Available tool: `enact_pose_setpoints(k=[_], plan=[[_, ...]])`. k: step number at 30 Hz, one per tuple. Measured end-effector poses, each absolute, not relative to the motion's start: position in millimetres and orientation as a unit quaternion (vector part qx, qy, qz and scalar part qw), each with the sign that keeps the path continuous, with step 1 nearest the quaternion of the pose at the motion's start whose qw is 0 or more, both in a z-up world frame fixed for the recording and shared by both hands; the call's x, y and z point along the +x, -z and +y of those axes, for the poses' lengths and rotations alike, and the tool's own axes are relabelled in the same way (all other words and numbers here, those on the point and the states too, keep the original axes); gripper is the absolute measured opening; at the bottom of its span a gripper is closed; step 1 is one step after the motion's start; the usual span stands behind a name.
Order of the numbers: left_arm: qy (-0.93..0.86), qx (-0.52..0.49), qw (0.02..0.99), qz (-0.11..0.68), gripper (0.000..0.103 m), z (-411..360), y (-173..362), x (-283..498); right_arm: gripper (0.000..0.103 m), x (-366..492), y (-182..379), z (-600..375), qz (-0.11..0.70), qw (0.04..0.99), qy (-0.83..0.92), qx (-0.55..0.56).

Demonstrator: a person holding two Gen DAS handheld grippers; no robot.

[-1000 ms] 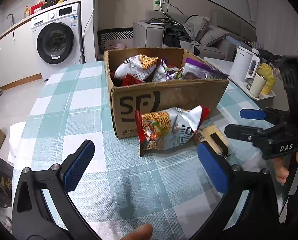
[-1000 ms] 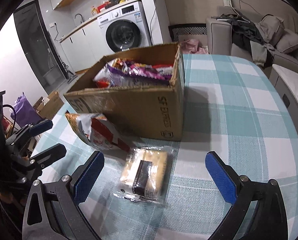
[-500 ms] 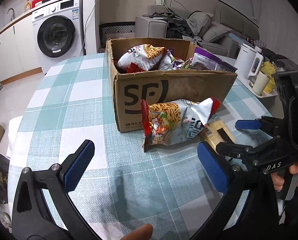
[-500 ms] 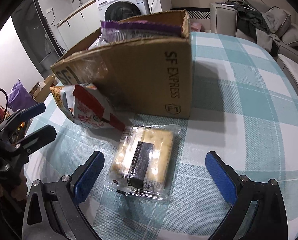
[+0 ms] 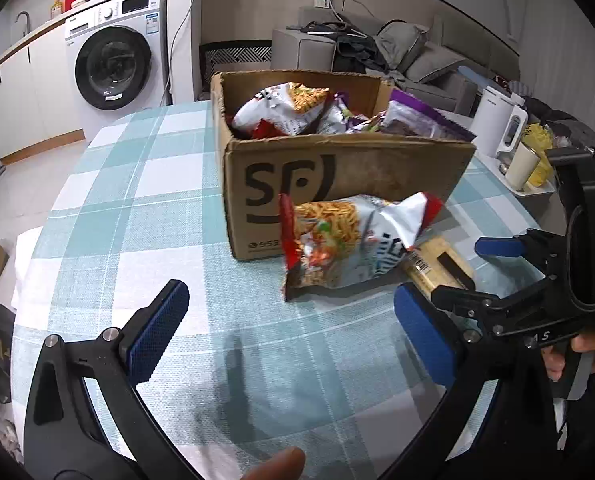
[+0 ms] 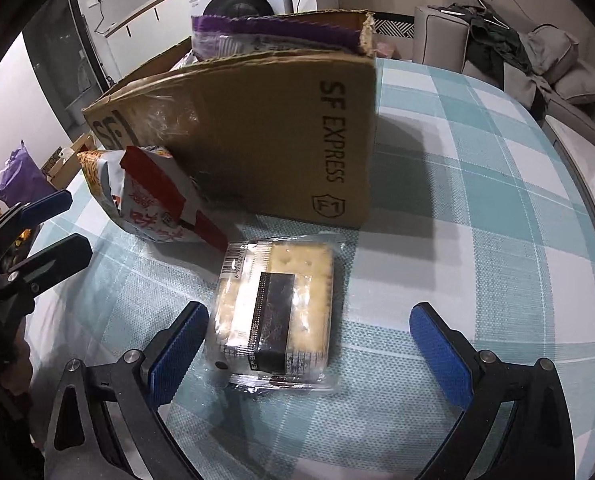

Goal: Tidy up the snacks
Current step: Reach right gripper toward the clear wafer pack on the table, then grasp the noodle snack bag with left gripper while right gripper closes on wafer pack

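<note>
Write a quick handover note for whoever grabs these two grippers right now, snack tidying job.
Left gripper: open, empty, above the tablecloth short of the noodle snack bag.
Right gripper: open, empty, fingers either side of the cracker pack, not closed on it.
Cardboard box stands on the table, already holding several snack bags.
The noodle bag leans against the box front; the cracker pack lies flat beside it.
Left to do: put both in the box, probably the crackers first.

Two low, near wrist views, shared cardboard box.
</note>
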State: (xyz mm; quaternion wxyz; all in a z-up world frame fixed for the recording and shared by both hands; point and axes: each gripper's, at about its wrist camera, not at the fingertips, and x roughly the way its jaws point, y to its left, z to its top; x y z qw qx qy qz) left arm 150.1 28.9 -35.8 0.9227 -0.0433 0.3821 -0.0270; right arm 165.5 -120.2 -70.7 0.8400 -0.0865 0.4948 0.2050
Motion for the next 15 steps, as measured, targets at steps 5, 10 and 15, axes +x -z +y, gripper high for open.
enact_pose_setpoints(k=[5, 10, 15], plan=[[0.027, -0.037, 0.922, 0.385, 0.102, 18.6, 37.5, 153.9, 0.099, 168.9, 70.9, -127.7, 0.490, 0.842, -0.209, -0.085], [0.033, -0.028, 0.918, 0.394, 0.102, 3.8, 40.8, 164.7, 0.089, 169.8, 69.4, -133.1, 0.488, 0.840, -0.221, -0.086], [0.024, -0.033, 0.914, 0.405, 0.102, -3.6, 45.5, 183.5, 0.081, 174.4, 68.8, -140.2, 0.492, 0.837, -0.229, -0.070]])
